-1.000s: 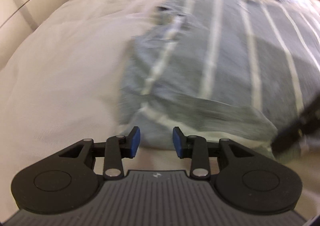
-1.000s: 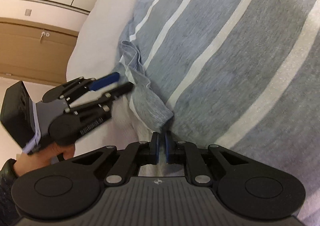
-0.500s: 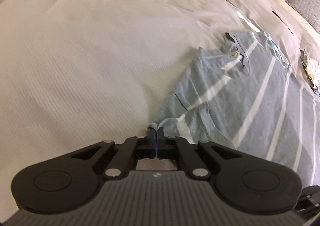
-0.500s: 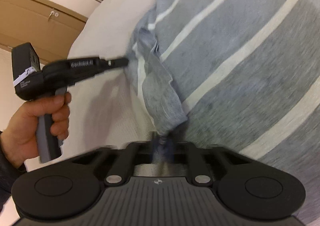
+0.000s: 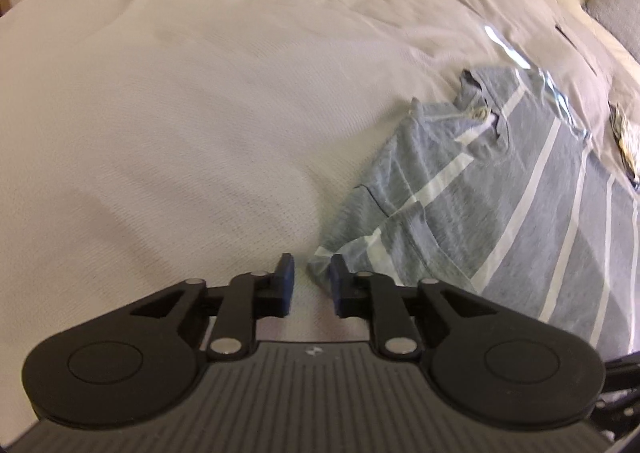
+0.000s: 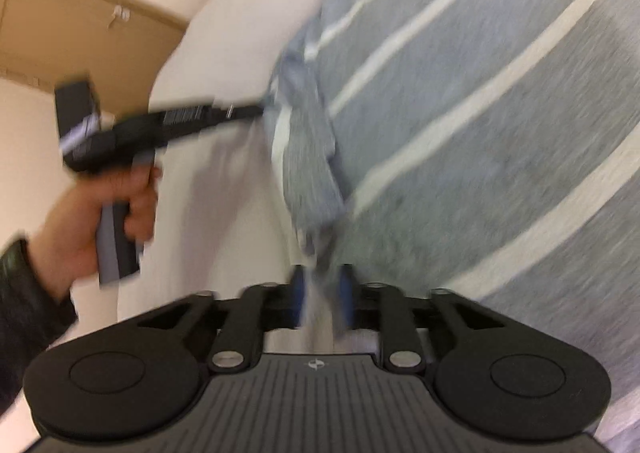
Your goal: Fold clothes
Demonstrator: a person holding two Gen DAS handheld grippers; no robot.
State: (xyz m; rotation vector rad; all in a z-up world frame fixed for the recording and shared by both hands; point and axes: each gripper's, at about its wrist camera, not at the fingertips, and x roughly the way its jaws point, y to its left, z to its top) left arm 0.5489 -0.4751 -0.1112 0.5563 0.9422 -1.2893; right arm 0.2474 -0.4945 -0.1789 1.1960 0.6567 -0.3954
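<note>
Grey cotton with white stripes, the shirt lay spread across the right part of the bed, its folded sleeve edge running along the bare white cover toward the near edge. We had both tools at that same edge. Our left gripper had its blue fingers parting, a clear gap between them, with the sleeve's lowest corner poking into the gap from the right and no pad pressing on it. Our right gripper was also letting its fingers spread; a blurred tip of cloth hung between them, and we judged it no longer pinched.

From the right wrist view the left gripper reached the sleeve edge farther along, held by the left hand. The fold line ran roughly straight away from our right fingers toward it. We judged the right gripper nearer the sleeve's lower corner, the left nearer its upper part, so any next pull would go across the stripes toward the shirt's middle.
</note>
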